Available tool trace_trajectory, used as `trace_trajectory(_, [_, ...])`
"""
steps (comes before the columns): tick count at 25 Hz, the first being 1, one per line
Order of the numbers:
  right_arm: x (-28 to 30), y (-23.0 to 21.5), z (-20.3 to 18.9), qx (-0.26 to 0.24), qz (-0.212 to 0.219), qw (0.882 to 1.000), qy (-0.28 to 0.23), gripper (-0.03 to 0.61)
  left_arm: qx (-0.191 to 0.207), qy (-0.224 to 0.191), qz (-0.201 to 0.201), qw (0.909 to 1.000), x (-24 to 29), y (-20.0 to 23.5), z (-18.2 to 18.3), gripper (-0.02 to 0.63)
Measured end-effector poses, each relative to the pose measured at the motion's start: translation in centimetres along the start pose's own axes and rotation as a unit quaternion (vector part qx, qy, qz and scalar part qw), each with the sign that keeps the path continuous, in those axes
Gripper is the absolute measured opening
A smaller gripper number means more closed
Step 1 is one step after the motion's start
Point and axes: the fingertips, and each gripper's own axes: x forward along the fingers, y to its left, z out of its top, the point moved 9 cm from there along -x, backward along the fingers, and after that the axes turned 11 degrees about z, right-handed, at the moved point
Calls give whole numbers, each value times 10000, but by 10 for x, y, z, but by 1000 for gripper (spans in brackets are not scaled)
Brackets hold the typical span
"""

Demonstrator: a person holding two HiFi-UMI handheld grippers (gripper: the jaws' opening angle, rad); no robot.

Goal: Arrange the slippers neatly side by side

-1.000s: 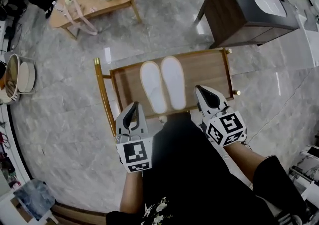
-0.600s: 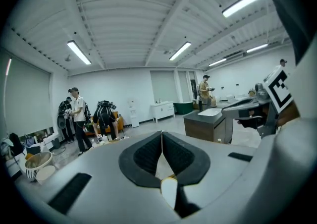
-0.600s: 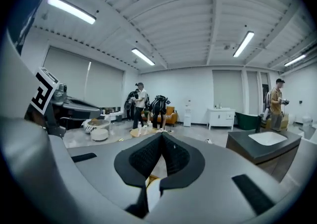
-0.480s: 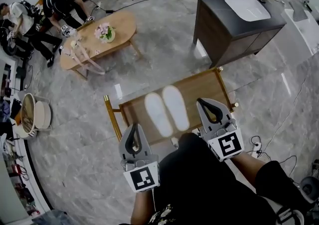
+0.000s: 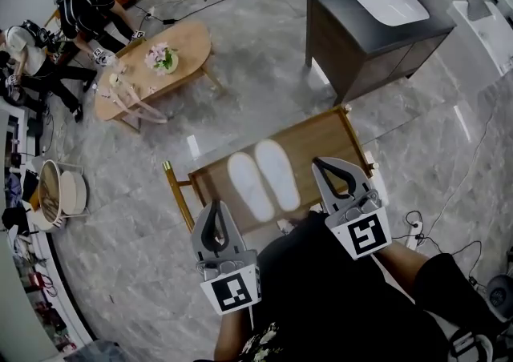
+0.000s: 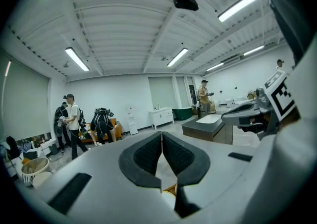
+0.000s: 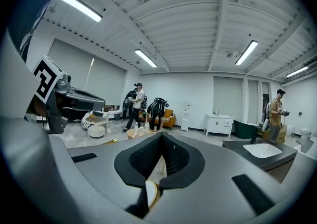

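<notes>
Light, soft and floppy by the look, the white slippers [image 5: 264,180] lie side by side in the middle of the desk [image 5: 321,140], best pinched at a sole edge, while the left tool [image 5: 215,207] and right tool [image 5: 321,164] hang clenched and empty at its near side.

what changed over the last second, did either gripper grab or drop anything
The left gripper and right gripper rose away from the wooden bench as the person straightened up. Their jaws stayed shut and empty, so nothing was taken or let go. The two white slippers stayed side by side on the bench.
</notes>
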Motion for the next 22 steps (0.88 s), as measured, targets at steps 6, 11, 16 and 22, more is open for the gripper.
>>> trace_trajectory(6, [7,-10,9,-131,348,9993,-83,-2,13,122,85,9999,5,-14,6,6])
trace_trajectory(11, [17,-12,9,-194,616,9978,-141,-2,74,273,204,9994,8,-17,6,6])
trace_trajectory(16, [23,-14,6,-103,738,9971,-169,-2,171,362,283,9988,12,-19,3,6])
trace_trajectory(22, [27,-16,8,-255,868,9958,-157,-2,216,403,311,9985,15,-20,2,6])
